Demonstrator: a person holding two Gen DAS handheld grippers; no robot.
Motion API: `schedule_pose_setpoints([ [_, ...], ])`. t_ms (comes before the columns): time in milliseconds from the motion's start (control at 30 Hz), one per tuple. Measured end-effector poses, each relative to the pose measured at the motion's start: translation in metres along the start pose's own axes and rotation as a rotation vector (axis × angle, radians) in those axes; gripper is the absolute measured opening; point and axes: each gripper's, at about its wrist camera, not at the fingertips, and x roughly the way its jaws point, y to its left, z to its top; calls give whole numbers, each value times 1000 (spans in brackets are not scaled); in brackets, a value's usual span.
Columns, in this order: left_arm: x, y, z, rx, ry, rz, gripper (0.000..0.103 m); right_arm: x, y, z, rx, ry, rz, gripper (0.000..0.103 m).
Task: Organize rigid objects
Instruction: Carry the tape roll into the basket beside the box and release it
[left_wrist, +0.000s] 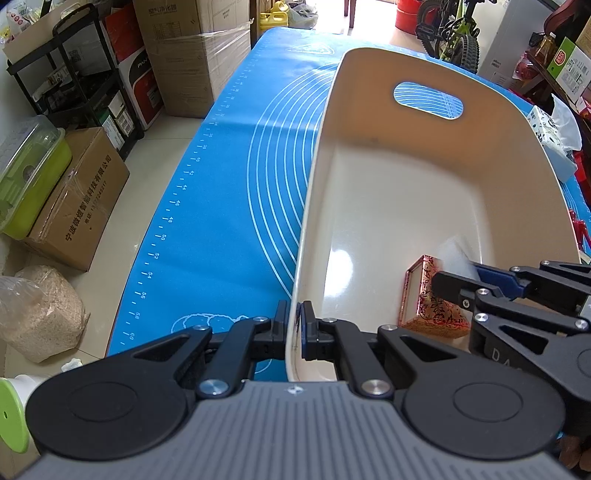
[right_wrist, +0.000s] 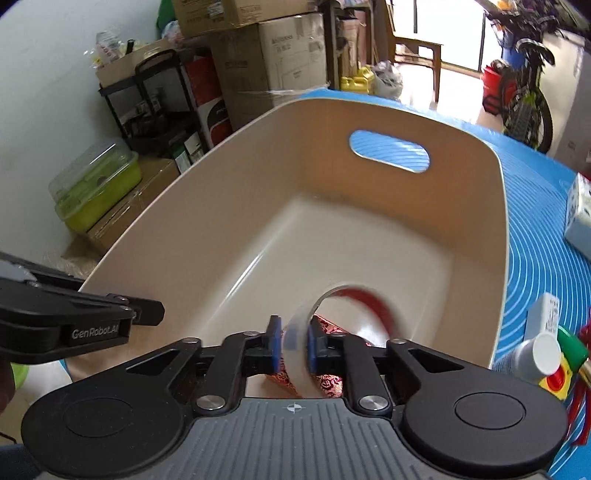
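Surroundings: cardboard boxes (left_wrist: 192, 62) at 11 o'clock in the left view; a white bottle (right_wrist: 532, 354) at 3 o'clock in the right view.
Bin (left_wrist: 406, 155): smooth cream plastic with rounded corners and an oval handle slot, standing on the blue mat (left_wrist: 221, 192).
Patterned box (left_wrist: 424, 299): red-gold, lying inside the bin's near end.
Left gripper (left_wrist: 294, 325): fingers pinch the bin's near rim.
Right gripper (right_wrist: 294, 341): clamped on a clear tape roll (right_wrist: 351, 314) over the bin.
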Motion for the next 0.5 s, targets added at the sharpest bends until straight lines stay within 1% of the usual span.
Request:
schedule_pose_setpoints([
  [33,0,0,0,0,0,1,8,-1,-1,0,6,-6,5,33],
  [67,0,0,0,-1,0,1,8,-3,-1,0,6,-19,6,45],
  [100,0,-1,0,0,0,2,8,-4,-1,-1,-2,-29,0,54],
  [133,0,-2,-1,0,0,3,8,-7,0,-2,-8,-47,-11,58],
  [167,0,-2,-1,0,0,3,8,-10,0,-3,-11,-73,-14,64],
  [200,1,-2,-1,1,0,3,8,-14,0,-4,-12,-98,-11,67],
  [300,1,-2,-1,0,0,3,8,-22,-6,-4,10,-134,-12,67],
  [367,1,-2,-1,0,1,3,8,-29,-13,-3,25,-161,5,69],
  [400,1,-2,-1,0,1,3,8,-33,-14,-3,27,-173,-7,71],
  [500,1,-2,-1,0,0,2,8,-47,-23,-1,33,-208,-22,71],
])
